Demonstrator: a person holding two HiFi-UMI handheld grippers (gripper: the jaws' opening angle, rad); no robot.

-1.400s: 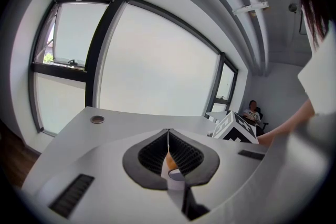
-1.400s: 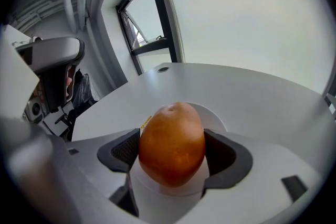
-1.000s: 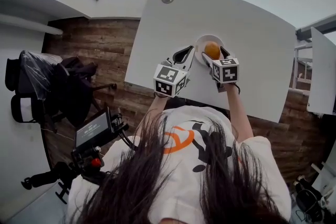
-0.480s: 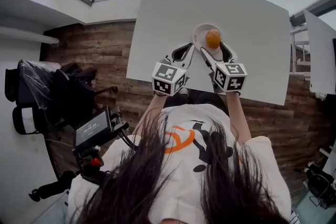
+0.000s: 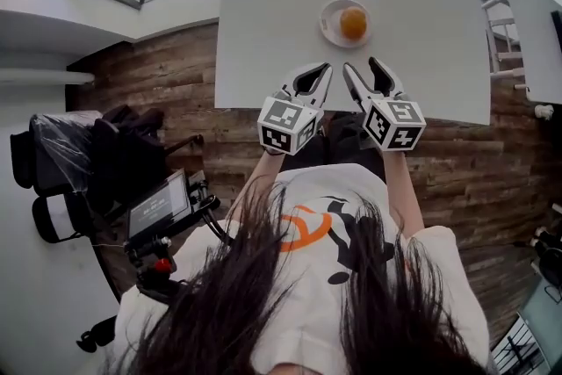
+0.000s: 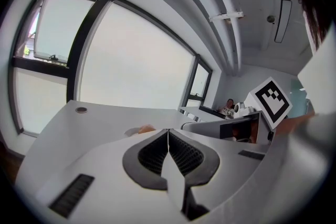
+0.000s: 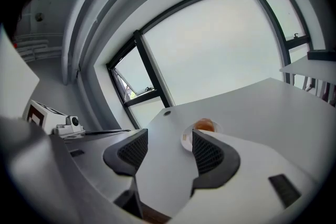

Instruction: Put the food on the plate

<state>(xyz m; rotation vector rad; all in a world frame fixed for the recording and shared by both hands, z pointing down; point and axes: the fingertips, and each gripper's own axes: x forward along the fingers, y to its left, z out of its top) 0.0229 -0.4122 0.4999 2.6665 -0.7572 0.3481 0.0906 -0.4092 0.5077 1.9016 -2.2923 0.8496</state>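
The right gripper [image 5: 362,64], jaws empty and closing, has drawn back beside the shut, empty left gripper [image 5: 323,68], leaving the round orange food [image 5: 353,22] on the small white plate [image 5: 330,24] at upper centre, so the task looks done.

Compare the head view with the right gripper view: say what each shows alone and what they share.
Head view only: the person's hair, the shut left claw beside the right claw, and the wooden floor. Right gripper view only: the dark-framed windows and the right claw's ribbed pads, that claw closing with nothing between them. Both: the white table, the plate and the orange food on it, clear of both claws.
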